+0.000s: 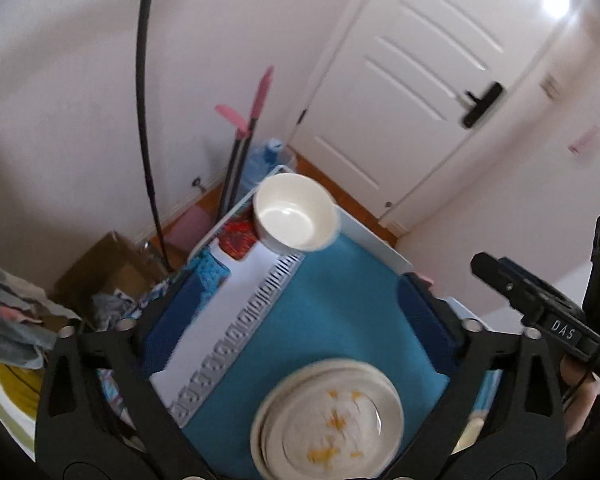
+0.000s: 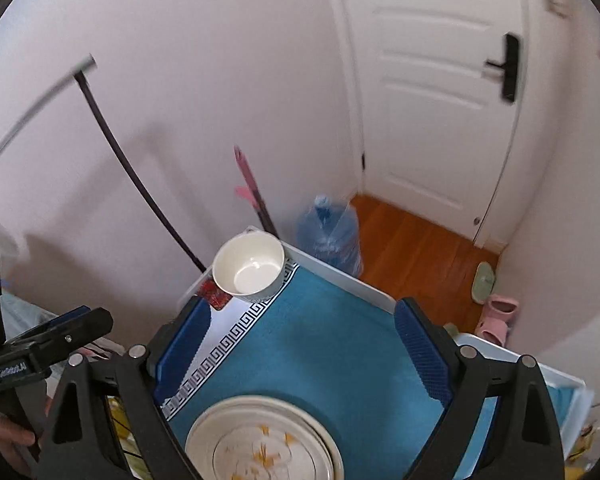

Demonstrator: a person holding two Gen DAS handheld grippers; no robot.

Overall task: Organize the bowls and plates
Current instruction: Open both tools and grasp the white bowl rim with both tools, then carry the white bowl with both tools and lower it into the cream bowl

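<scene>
One white bowl point(image 1: 296, 212) is sitting at the far corner of the blue mat point(image 1: 332, 312), empty and upright, partly over the mat's white border with its grey key pattern. At the near edge of the mat one stack of plates point(image 1: 328, 420) is lying; the top plate is showing scattered yellow-orange flower marks, and at least three rims are showing in the left wrist view, though blur is keeping the exact count uncertain. The mat is covering a white table point(image 2: 340, 270).

Two grippers are hovering above the near side of the mat. The left gripper point(image 1: 300, 320) is hanging with its jaws released and spread wide, nothing between the blue pads. The right gripper point(image 2: 300, 344) is doing the same, jaws apart and empty, with the plate stack below and between its fingers.

One red patterned item point(image 2: 216, 296) is lying just beside the bowl. Beyond the mat's far corner one blue water jug point(image 2: 328, 236) is standing on the wooden floor, near one white door point(image 2: 432, 92) with a black handle.

The letters "DAS" are reading clearly on the other gripper's body in the left wrist view; the small label seen in the right wrist view is too blurred to read.
</scene>
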